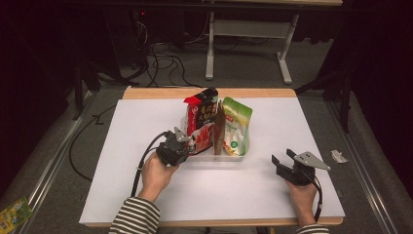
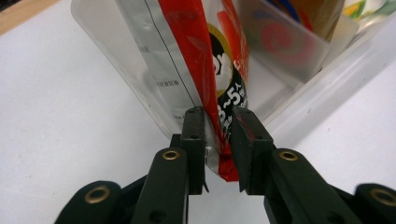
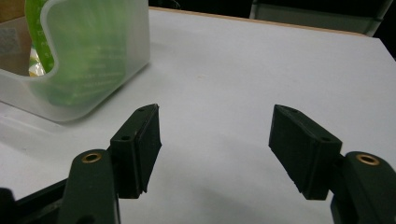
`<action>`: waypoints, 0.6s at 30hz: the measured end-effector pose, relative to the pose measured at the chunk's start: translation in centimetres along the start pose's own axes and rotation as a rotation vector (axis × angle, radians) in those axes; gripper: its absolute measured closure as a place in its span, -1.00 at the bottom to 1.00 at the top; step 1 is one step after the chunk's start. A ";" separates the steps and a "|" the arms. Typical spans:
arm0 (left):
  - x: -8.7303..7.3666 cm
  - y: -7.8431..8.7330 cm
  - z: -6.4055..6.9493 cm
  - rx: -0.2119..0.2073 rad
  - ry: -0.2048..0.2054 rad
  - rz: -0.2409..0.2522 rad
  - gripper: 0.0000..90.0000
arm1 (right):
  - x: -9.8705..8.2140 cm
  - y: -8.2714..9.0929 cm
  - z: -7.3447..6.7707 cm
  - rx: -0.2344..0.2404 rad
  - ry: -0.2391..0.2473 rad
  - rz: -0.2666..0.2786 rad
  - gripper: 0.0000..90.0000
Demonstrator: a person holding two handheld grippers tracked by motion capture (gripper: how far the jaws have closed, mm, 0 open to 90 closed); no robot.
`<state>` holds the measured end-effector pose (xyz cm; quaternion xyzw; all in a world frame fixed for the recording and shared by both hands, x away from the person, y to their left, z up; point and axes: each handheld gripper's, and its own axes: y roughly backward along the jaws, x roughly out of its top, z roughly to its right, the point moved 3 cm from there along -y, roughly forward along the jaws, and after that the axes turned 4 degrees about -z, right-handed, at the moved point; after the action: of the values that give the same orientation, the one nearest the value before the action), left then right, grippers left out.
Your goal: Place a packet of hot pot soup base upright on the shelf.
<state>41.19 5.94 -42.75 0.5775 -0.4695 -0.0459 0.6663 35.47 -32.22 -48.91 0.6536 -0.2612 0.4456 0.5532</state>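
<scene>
With the clear plastic bin [image 1: 214, 157] at the middle of the white table [image 1: 122, 161] as the landmark, the left gripper [image 1: 187, 145] sits just beside the bin's left end, held in the person's left hand [image 1: 157, 173]. Its jaws are clamped on the lower edge of the red snack packet [image 2: 205, 70], which stands tilted in the bin's left part; both pads press the foil. To the right of that packet in the bin stand a brown divider card [image 1: 219, 129] and then a green-and-white pouch [image 1: 237, 127]. Well to the right of the bin, the right gripper [image 3: 215, 140] rests near the table's front edge, its jaws spread wide apart with only bare tabletop between them.
</scene>
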 end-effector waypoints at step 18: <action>-0.2 -1.8 -0.3 -0.018 0.043 -0.034 0.94 | 0.0 0.0 0.0 0.003 0.000 0.004 -0.25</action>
<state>42.16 5.65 -44.27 0.5802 -0.4448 -0.0490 0.6805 35.47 -32.26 -48.90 0.6538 -0.2617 0.4472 0.5514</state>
